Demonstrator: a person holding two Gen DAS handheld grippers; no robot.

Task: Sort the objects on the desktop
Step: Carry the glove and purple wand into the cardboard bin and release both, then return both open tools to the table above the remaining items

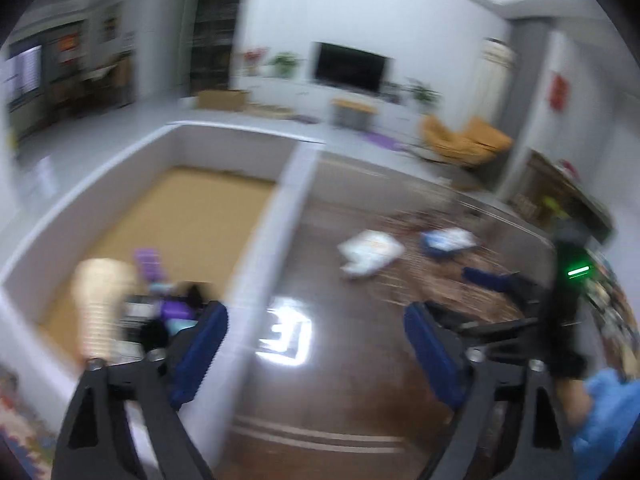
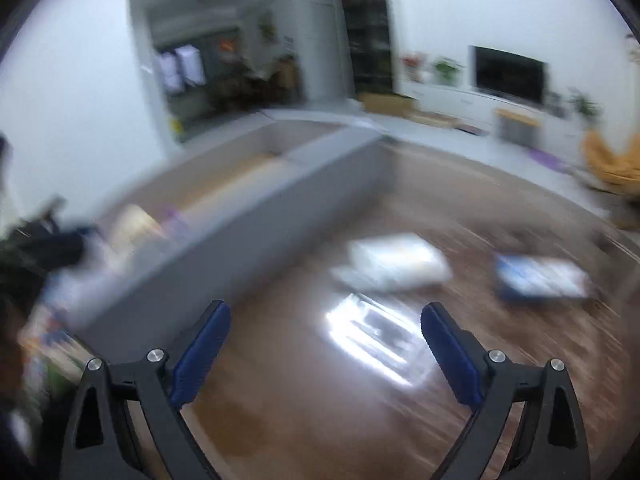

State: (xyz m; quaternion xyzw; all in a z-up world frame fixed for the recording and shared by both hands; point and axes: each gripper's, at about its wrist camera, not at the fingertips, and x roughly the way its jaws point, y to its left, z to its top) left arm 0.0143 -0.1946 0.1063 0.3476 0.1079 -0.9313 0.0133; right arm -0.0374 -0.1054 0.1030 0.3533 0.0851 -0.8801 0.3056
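Two items still to be sorted lie on the wooden desktop (image 2: 304,408): a white packet (image 2: 394,262) and, to its right and apart from it, a blue-and-white packet (image 2: 540,276). Left of both stands the grey storage box (image 1: 280,216), its cardboard-coloured floor already holding several items at the near end (purple and pale shapes, too blurred to name). The left gripper (image 1: 316,334) hangs over the box's near wall, jaws wide apart with nothing between them; the right gripper (image 2: 326,332) is over bare desktop short of the white packet, jaws likewise spread and empty. A bright ceiling reflection lies on the wood between the pads. Risk: both views are heavily smeared, suggesting fast motion; a hurried approach could skid the flat, slippery-looking packets away, or clip the box wall.
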